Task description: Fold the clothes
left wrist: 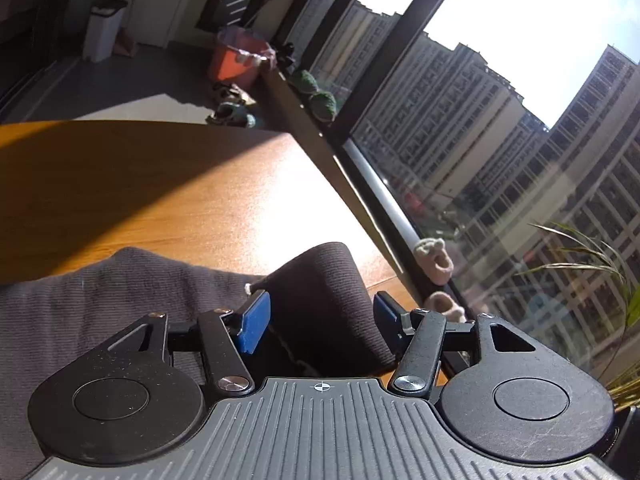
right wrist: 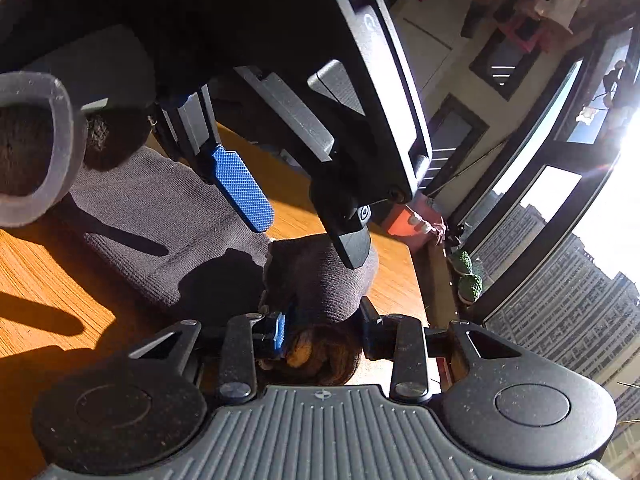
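Sunlit wood fills both views: the desk [left wrist: 168, 184] runs to a tall window with apartment blocks beyond, and a dark grey knitted garment [left wrist: 100, 292] lies across its near left part. Seen from the left wrist camera, most of that garment rests flat to the left, while its right end rises as a raised, curled flap between the blue pads of the left hand-held gripper [left wrist: 320, 320]; the jaws stand apart on either side of the cloth and I cannot tell whether they pinch it. Further right, at the desk's window edge, small pale knitted items [left wrist: 434, 258] sit on the sill. From the right wrist camera, the garment [right wrist: 160, 216] spreads left of centre with the other tool hovering over it, one blue pad spread wide of its partner. The right hand-held gripper [right wrist: 324, 332] is parted too, straddling a bunched dark fold just beside the desk's near edge. By my judgement the folding is early: one end is lifted, no finished crease shows, and the body remains to be doubled over and squared.
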The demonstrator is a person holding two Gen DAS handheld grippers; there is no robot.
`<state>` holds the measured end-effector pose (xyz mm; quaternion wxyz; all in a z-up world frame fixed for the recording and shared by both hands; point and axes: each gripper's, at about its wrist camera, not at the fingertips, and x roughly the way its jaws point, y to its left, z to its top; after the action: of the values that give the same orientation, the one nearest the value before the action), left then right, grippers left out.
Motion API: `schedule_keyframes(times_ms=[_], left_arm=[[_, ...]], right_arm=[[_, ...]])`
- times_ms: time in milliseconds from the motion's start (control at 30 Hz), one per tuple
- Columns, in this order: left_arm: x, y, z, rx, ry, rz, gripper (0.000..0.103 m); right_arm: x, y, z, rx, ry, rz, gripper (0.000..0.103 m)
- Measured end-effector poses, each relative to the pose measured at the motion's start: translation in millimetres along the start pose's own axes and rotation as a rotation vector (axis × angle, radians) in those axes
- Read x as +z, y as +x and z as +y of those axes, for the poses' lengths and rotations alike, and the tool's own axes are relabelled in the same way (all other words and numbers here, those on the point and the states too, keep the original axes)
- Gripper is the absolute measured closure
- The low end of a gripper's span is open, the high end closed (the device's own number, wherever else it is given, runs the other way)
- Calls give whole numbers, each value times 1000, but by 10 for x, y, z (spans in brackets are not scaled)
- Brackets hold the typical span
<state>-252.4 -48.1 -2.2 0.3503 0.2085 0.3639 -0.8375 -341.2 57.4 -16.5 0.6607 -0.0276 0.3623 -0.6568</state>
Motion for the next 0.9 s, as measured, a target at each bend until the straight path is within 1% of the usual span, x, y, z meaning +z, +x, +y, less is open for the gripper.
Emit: schedule_keyframes(times_ms=[100, 200, 267, 300, 367, 400, 433, 467, 500, 567, 633, 733, 833, 900], left_arm=[[-28, 83, 46, -25, -31, 7, 43], [-71, 95, 76, -3, -2, -6, 40], [-92, 89, 145, 8, -13, -2, 40], [-100, 84, 178, 13, -20, -1, 40], [-134, 62, 243, 21, -31, -2, 37], [-152, 52, 273, 22, -39, -2, 36], [-166, 39, 302, 20, -48, -3, 36], [-174, 25, 328, 20, -55, -5, 35], [-179, 15, 342, 20, -59, -7, 35], [-193, -6, 354, 28, -53, -9, 35], [-204, -24, 357, 41, -39, -8, 35], [-185, -53, 357, 61, -27, -6, 34], [-170, -72, 358, 75, -18, -7, 32], [-169, -76, 379, 76, -23, -10, 31]], right_arm=[[-15, 31, -175, 52, 106, 15, 69], [-62, -11, -447, 168, 281, 15, 66], [-113, -58, -629, 247, 411, 8, 51], [-146, -80, -717, 280, 478, 3, 47], [-224, -87, -868, 339, 605, -13, 29], [-279, -67, -931, 363, 665, -19, 27], [-330, -45, -986, 383, 720, -23, 21], [-345, 4, -989, 373, 743, -14, 16], [-368, 51, -993, 360, 763, -3, 13], [-475, 146, -966, 308, 752, 52, 8], [-549, 228, -944, 307, 762, 105, 1], [-548, 252, -845, 315, 782, 134, 0], [-546, 124, -800, 290, 771, 101, 0], [-532, 59, -814, 305, 792, 70, 6]])
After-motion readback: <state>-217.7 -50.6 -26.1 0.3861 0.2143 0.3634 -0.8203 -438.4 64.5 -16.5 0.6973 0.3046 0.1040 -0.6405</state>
